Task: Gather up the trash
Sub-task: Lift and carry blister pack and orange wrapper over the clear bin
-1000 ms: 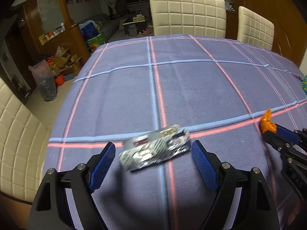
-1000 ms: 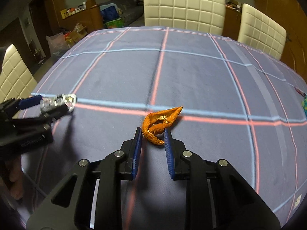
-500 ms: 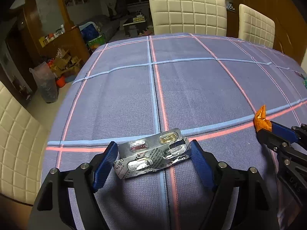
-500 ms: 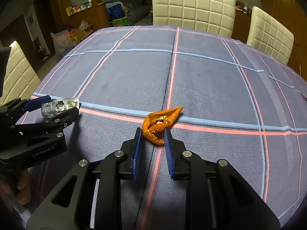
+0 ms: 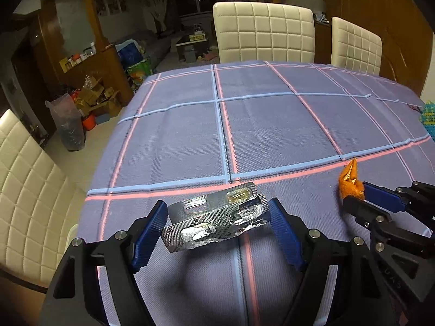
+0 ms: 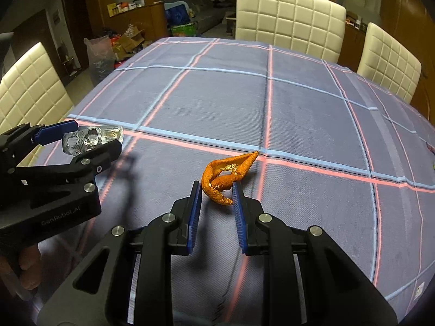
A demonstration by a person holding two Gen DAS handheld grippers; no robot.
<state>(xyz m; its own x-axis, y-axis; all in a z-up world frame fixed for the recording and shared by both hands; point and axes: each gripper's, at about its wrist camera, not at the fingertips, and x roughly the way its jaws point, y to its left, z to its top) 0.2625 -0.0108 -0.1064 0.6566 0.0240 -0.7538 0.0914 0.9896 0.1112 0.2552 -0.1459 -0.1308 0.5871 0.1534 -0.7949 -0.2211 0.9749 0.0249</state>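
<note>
A crumpled silver blister pack point(image 5: 217, 217) is held between the blue pads of my left gripper point(image 5: 217, 214), lifted above the tablecloth; it also shows in the right wrist view point(image 6: 89, 141), with the left gripper point(image 6: 84, 142) at the left. My right gripper point(image 6: 217, 190) is shut on a curled orange peel point(image 6: 225, 174), which sticks out forward of the fingertips above the cloth. In the left wrist view the peel point(image 5: 350, 182) and the right gripper point(image 5: 353, 194) are at the right edge.
The table carries a blue cloth with pink and light-blue lines point(image 5: 272, 125). White quilted chairs stand at the far side point(image 5: 263, 32) and at the left point(image 5: 24, 184). A plastic bag and cardboard boxes point(image 5: 70, 125) sit on the floor left. A crocheted item point(image 5: 428, 122) lies at the right edge.
My left gripper has narrowed onto the blister pack and raised it off the cloth. My right gripper kept hold of the orange peel and moved a little.
</note>
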